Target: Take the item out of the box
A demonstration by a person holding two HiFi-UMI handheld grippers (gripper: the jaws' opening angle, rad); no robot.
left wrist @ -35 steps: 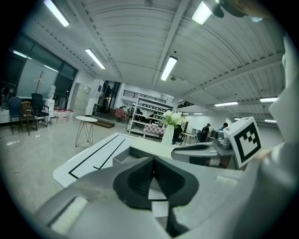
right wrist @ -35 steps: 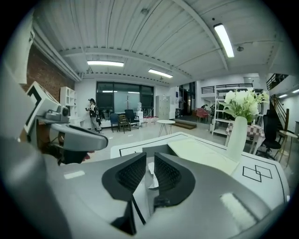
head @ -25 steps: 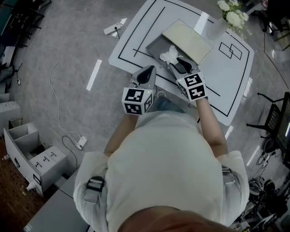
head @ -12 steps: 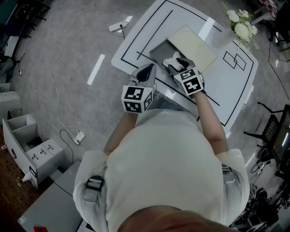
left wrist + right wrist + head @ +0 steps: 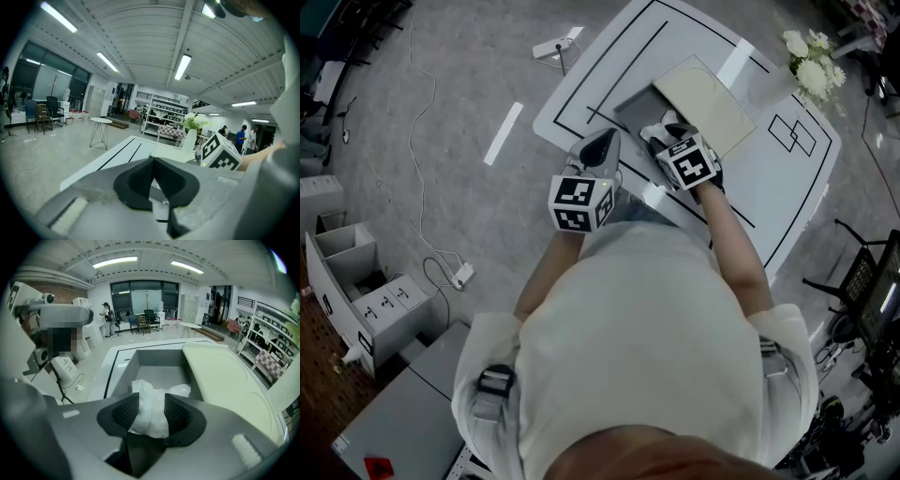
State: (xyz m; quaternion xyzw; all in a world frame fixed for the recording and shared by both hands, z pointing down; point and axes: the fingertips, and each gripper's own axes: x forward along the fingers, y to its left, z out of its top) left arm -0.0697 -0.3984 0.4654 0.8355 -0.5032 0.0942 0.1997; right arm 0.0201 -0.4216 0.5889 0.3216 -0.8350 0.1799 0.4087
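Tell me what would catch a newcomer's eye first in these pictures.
A crinkled white plastic bundle sits between the closing right tongs, at the near end of an open grey box. The box stands on a white table with black lines. The left tongs hang shut and empty at the table's near edge.

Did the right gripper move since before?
Yes. Against the open gray box, the right gripper has moved forward over the white bagged item, which sits between its closing jaws.
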